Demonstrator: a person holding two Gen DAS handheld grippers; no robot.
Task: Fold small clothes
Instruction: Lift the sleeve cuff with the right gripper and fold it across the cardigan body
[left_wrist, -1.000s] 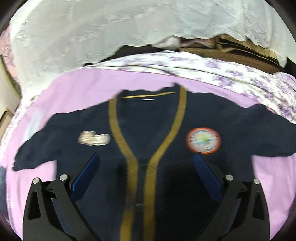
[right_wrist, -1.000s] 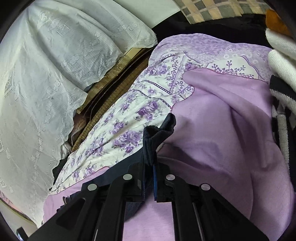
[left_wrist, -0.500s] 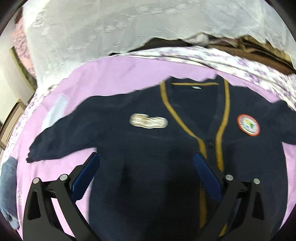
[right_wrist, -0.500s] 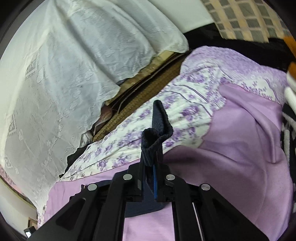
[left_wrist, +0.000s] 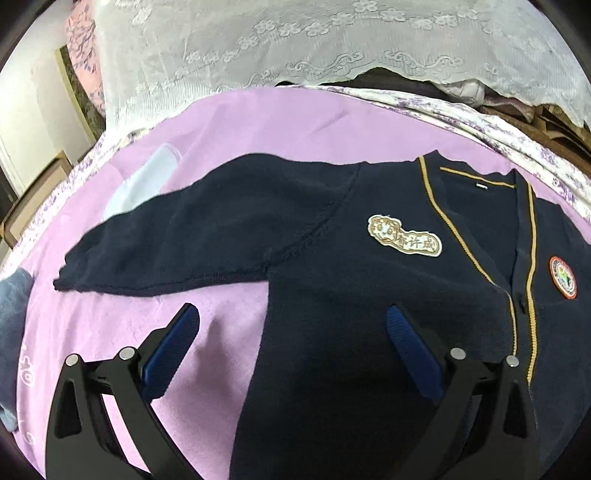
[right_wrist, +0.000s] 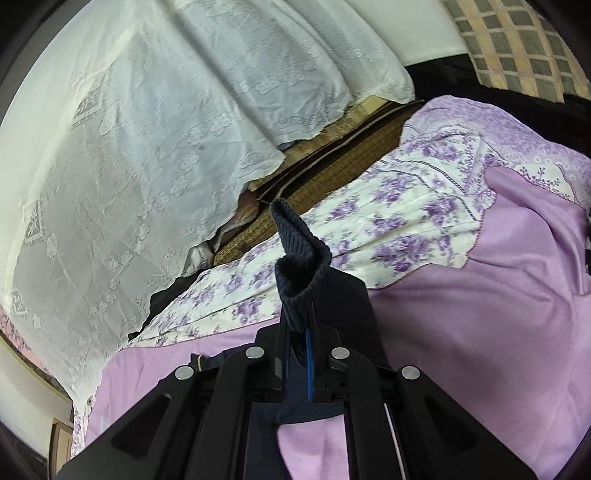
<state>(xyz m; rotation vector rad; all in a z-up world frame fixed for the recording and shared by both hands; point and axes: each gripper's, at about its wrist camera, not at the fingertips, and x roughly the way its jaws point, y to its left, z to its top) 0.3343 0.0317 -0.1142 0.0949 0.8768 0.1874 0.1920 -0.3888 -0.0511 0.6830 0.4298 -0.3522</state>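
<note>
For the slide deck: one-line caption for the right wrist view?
Right hand-held gripper shut on navy cardigan's ribbed cuff, raised above purple blanket.

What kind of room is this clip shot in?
Most likely a bedroom: a navy cardigan lies spread on a purple blanket over a floral bedsheet, with a white lace cover draped behind.

Left gripper (left_wrist: 291, 350): jaws spread wide, blue pads (left_wrist: 171, 350) parted and empty, angled down over the navy cardigan (left_wrist: 369, 314). Right gripper (right_wrist: 301, 332): jaws pinched tight on the cardigan's ribbed sleeve cuff (right_wrist: 299, 258) (cuff poking up past the fingertips), raised above the cardigan's body.
</note>
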